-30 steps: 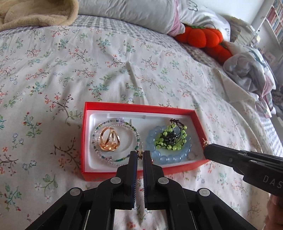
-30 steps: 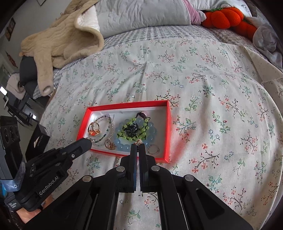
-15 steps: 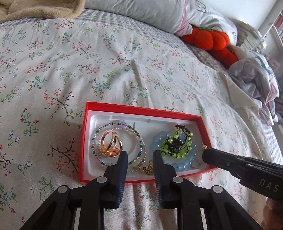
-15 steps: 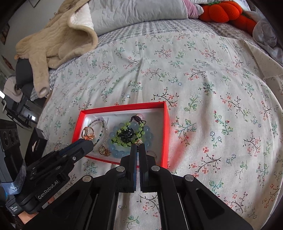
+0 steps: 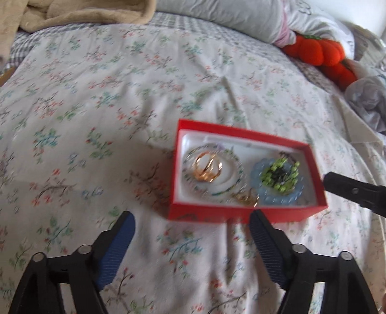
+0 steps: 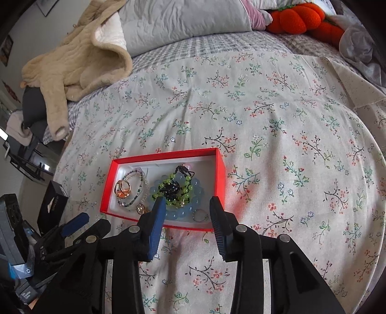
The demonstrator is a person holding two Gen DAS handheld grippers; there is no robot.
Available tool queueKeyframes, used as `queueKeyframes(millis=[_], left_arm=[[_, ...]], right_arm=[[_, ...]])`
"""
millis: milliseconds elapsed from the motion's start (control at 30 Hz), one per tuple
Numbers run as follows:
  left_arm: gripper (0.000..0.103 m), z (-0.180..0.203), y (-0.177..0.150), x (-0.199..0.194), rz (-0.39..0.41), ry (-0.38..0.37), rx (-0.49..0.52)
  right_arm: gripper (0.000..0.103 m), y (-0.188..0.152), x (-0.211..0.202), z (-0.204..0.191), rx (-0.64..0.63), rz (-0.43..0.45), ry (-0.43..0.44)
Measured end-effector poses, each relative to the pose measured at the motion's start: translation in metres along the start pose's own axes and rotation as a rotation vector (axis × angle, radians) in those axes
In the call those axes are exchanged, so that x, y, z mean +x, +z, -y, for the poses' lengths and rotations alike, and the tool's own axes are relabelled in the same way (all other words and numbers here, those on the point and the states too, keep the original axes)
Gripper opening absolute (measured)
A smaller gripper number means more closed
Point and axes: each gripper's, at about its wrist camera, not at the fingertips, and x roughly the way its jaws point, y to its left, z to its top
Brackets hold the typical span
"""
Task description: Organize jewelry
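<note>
Bed: wide floral-print bedspread (image 6: 277,116), cream with small pink and green sprigs, filling both views.
Pillow: grey quilted pillow (image 6: 183,21) at the head of the bed.
Blanket: beige fleece blanket (image 6: 72,55), rumpled, draped over the far left edge of the bed.
Plush: orange pumpkin-shaped plush toys (image 6: 296,18) at the far right, beside the pillow.
Box: shallow red cardboard box with white lining (image 6: 223,174), lying flat on the bedspread, open on top; all the jewelry sits inside it.
Left gripper: black left gripper (image 5: 190,231), fingers spread wide and empty, blue pads showing; it hangs over the bedspread just short of the box's near wall, with the right-hand finger close to that wall. View is motion-blurred.
Right gripper: black right gripper (image 6: 188,205), fingers parted and holding nothing, tips over the near right part of the box, above the blue beads.
Blue bracelet: pale blue round-bead bracelet (image 6: 190,207), right half of the box.
Green bracelet: lime-green bead bracelet on black cord (image 6: 172,187), lying on top of the blue one.
Clear bracelet: thin bracelet of clear and dark green seed beads (image 6: 142,183), left half of the box.
Gold ring: large gold openwork ring (image 6: 123,188), inside the loop of the clear bracelet.
Small gold piece: small gold ring-like piece (image 6: 141,208), near wall, between the two bracelet groups; detail unclear.
Silver ring: small silver ring (image 6: 199,215), near right corner of the box.
</note>
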Motion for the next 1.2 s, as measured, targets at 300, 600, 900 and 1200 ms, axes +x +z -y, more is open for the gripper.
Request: queueKeyframes(millis=[300,600,900,1200], left_arm=[[0.102,0.0,-0.033,-0.023,0.026,0.129,0.042],[0.103,-0.001,-0.062,-0.032,0.0,0.174,0.057],[0.103,0.005,-0.074,-0.037,0.004,0.185,0.097],[0.103,0.005,-0.074,-0.034,-0.002,0.198,0.102]], right_arm=[[0.066,-0.054,-0.016,-0.009,-0.111,-0.025,-0.094],[0.095,-0.095,-0.034,-0.009,-0.113,0.015,-0.196],[0.099,-0.117,-0.027,-0.015,-0.167,-0.001,-0.257],[0.099,-0.116,-0.021,-0.019,-0.156,-0.011,-0.254]])
